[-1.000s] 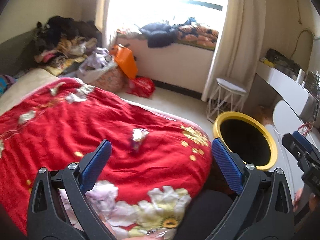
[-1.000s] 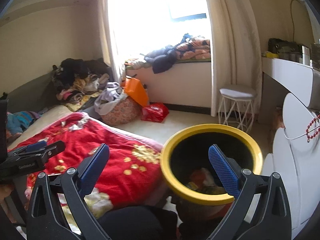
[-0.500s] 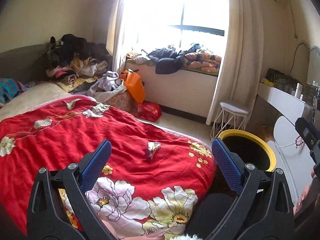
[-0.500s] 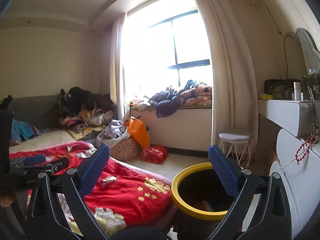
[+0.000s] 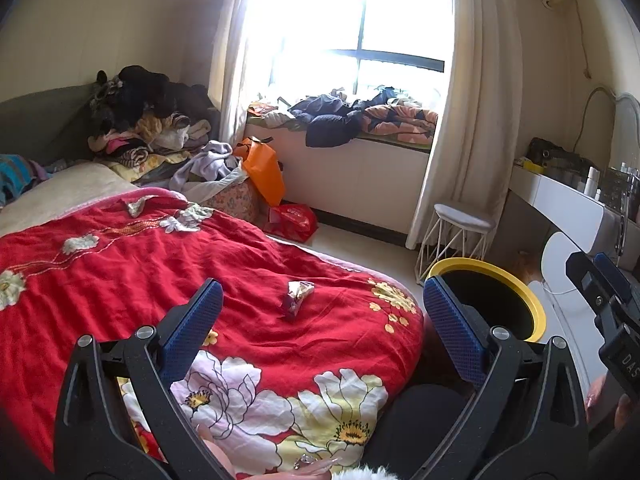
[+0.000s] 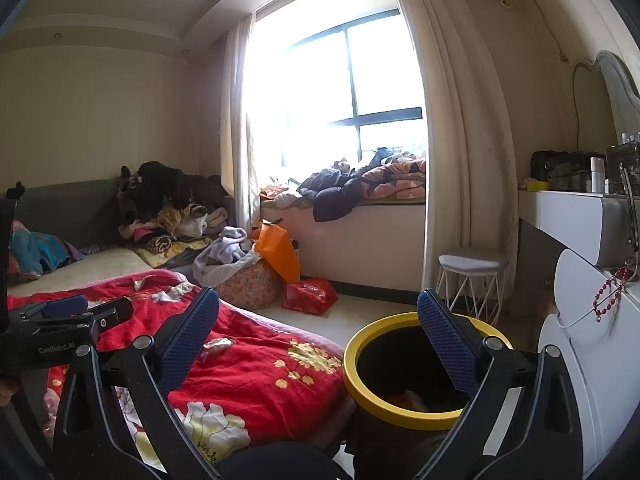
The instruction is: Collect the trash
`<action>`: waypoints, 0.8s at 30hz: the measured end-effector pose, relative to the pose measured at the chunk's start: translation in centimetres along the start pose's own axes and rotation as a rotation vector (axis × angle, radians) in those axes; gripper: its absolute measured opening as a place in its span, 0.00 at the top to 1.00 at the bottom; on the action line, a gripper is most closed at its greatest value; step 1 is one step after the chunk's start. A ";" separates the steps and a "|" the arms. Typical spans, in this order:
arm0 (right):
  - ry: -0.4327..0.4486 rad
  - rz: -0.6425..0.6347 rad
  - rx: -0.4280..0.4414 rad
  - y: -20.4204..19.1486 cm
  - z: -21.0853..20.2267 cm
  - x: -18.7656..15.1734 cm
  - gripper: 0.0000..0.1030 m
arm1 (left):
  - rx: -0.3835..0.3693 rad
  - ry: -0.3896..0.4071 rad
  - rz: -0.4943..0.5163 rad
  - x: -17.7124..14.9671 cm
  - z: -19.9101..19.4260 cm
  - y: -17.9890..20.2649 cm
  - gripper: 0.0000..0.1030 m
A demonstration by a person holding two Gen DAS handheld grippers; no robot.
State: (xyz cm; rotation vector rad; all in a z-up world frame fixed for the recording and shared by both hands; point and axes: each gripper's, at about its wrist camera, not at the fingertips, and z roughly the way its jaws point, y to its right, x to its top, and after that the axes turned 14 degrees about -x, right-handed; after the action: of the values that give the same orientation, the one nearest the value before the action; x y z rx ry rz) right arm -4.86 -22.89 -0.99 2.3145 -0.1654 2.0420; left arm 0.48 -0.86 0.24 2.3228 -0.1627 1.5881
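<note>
Cluttered bedroom, bright window behind pale curtains. Crumpled silvery-purple foil wrapper (image 5: 297,298) lying on red floral bedspread (image 5: 120,272), near foot corner of bed, touching neither gripper. Left gripper (image 5: 322,312) held above bedspread, blue-padded fingers (image 5: 192,326) spread wide, nothing between them. Right gripper (image 6: 318,326) likewise spread and empty, over black round bin with yellow rim (image 6: 404,412) standing just beside bed; some trash visible inside. White wire-legged stool (image 6: 470,276) beyond bin, near curtain.
</note>
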 end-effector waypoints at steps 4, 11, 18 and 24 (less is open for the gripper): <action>-0.001 0.002 -0.002 0.1 0.1 -0.1 0.06 | -0.001 0.000 0.001 0.0 0.0 0.0 0.10; 0.000 0.003 -0.004 0.1 0.1 -0.1 0.06 | -0.001 -0.003 -0.004 -0.1 0.1 -0.1 0.10; 0.000 0.006 -0.009 0.2 0.1 -0.1 0.06 | 0.001 -0.003 -0.005 -0.2 0.0 -0.2 0.10; 0.001 0.007 -0.009 0.3 0.0 -0.1 0.06 | 0.000 -0.002 -0.006 -0.3 -0.1 -0.2 0.10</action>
State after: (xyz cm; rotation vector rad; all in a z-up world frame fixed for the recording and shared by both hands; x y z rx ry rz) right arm -4.87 -23.14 -1.12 2.3105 -0.1824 2.0413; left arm 0.35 -0.72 -0.06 2.3223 -0.1562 1.5832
